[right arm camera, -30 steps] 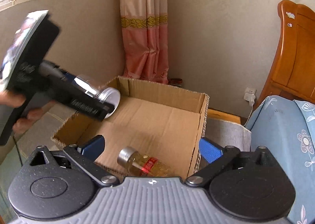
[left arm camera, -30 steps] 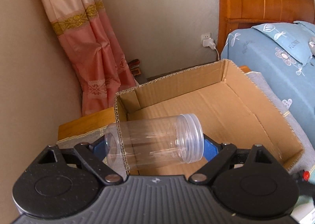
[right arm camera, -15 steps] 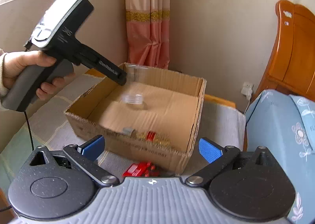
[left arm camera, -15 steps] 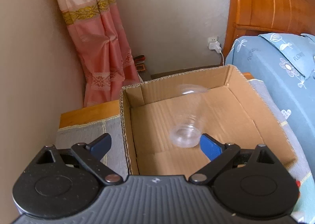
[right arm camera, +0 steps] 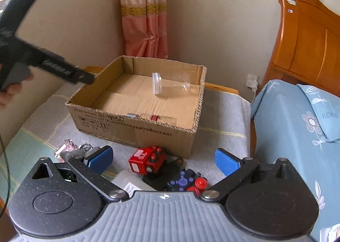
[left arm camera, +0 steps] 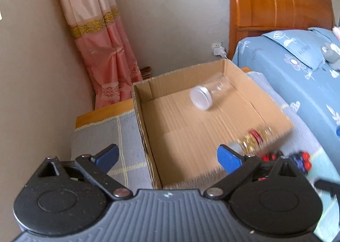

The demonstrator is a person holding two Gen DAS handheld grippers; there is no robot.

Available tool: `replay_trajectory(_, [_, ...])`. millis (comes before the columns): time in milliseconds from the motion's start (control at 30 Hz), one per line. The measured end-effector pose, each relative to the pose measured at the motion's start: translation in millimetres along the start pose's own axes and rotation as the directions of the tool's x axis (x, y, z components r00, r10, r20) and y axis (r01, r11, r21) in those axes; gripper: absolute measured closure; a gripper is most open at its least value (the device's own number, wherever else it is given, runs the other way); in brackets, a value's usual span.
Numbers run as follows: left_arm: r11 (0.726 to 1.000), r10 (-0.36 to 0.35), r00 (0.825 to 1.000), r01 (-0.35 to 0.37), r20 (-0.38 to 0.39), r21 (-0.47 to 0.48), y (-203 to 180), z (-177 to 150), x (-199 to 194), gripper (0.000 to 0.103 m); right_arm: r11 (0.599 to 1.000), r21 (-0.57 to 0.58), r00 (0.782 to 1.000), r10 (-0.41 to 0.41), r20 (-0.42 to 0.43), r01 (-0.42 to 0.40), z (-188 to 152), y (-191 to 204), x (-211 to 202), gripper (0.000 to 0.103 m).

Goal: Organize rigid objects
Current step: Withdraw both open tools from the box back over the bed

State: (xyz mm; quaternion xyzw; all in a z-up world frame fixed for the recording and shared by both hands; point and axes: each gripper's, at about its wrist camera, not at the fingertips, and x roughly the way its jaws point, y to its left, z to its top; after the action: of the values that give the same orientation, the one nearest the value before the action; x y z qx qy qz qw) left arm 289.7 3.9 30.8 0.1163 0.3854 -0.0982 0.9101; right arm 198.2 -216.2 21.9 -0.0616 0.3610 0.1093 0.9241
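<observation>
A clear plastic jar (left arm camera: 209, 93) with a white lid lies on its side in the cardboard box (left arm camera: 146, 129), near the far right corner; it shows in the right wrist view (right arm camera: 170, 83) too. A small glass bottle (left arm camera: 255, 137) with a red label lies at the box's near wall (right arm camera: 153, 117). My left gripper (left arm camera: 167, 157) is open and empty above the box's left wall. My right gripper (right arm camera: 162, 158) is open and empty above a red toy car (right arm camera: 146, 159) and a blue-and-red toy (right arm camera: 187, 182) on the blanket in front of the box (right arm camera: 136, 129).
A pink clear item (right arm camera: 68, 150) and a white box (right arm camera: 129, 184) lie on the grey blanket by the toys. A blue-covered bed (right arm camera: 297, 127) with a wooden headboard (right arm camera: 308, 44) stands to the right. A pink curtain (right arm camera: 144, 19) hangs behind the box.
My left gripper opened and let go of the clear jar, which dropped into the box and rolled to the far right. Both grippers pulled back from the box.
</observation>
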Motion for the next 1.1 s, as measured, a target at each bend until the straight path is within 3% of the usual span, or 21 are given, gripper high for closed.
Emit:
replay_trajectory(200, [1.000, 0.005, 1.000, -0.005, 0.027, 0.018, -12, -36, -18, 0.004, 0.998, 0.009, 0.998, -0.054, -0.035, 0.054, -17, 1, 7, 0.000])
replay_trajectory(600, [0.996, -0.027, 0.999, 0.023, -0.037, -0.088, -21, -102, -16, 0.004, 0.989, 0.115, 0.994, -0.090, -0.066, 0.097, -22, -15, 34, 0.000])
replay_trajectory(800, [0.996, 0.020, 1.000, -0.018, 0.021, -0.089, -18, -123, -29, 0.004, 0.985, 0.131, 0.990, -0.097, -0.105, 0.110, -24, -15, 51, 0.000])
replay_trajectory(1100, [0.994, 0.027, 0.999, -0.024, 0.027, -0.107, -12, -138, -34, 0.004, 0.986, 0.125, 0.986, -0.091, -0.141, 0.109, -48, -2, 36, 0.000])
